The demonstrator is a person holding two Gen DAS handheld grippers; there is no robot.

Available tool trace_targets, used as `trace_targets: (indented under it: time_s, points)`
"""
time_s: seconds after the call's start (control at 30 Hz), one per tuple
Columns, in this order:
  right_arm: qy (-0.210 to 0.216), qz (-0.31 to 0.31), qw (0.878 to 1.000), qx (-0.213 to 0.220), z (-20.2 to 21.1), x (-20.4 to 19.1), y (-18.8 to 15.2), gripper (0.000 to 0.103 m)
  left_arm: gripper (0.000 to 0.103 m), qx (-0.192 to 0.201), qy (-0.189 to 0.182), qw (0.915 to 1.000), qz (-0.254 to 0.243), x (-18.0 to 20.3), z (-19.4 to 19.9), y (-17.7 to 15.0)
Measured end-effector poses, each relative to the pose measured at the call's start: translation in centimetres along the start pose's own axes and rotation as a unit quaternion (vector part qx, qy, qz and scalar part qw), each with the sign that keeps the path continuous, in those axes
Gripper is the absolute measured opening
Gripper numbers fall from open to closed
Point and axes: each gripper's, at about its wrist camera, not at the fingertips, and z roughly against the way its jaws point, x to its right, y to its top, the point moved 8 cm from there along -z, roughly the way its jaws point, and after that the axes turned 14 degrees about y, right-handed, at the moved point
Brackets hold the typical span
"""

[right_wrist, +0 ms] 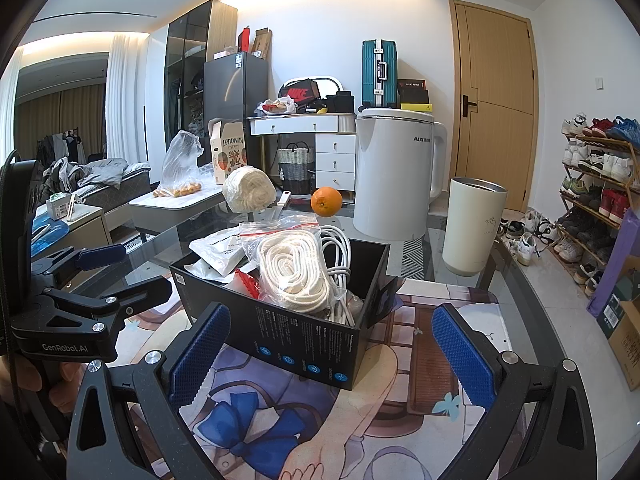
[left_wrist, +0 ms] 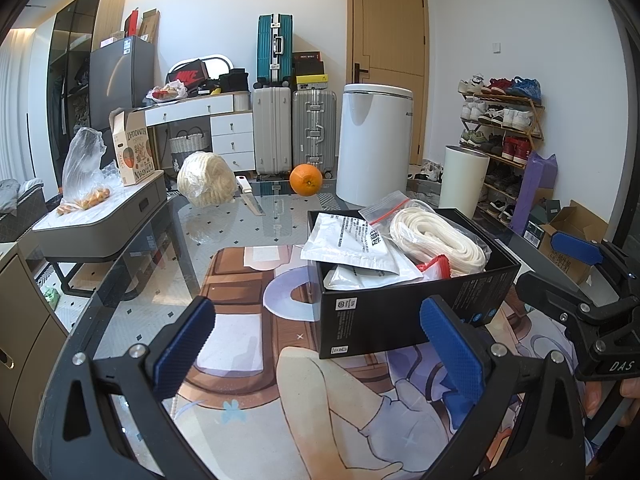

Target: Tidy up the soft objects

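The black box sits at the frame's centre on a printed mat, already packed with a coiled white rope, white cables, a white pouch and zip bags, apparently gathered there so loose soft items stay together. Further back, toward the upper left, a wrapped bundle of rope remains on the glass surface beside an orange, likely the next candidate. The left claw and the right claw both stand spread wide and empty, flanking the box's near corners, perhaps ready to steady it.
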Motion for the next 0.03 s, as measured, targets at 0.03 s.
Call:
trace_targets:
  time_s: [0.03]
  points:
    - [0.0, 0.0, 1.0, 0.0, 0.03, 0.01, 0.0, 0.103, 0.103, 0.0, 0.002, 1.0, 0.0, 0.0, 0.05, 0.06]
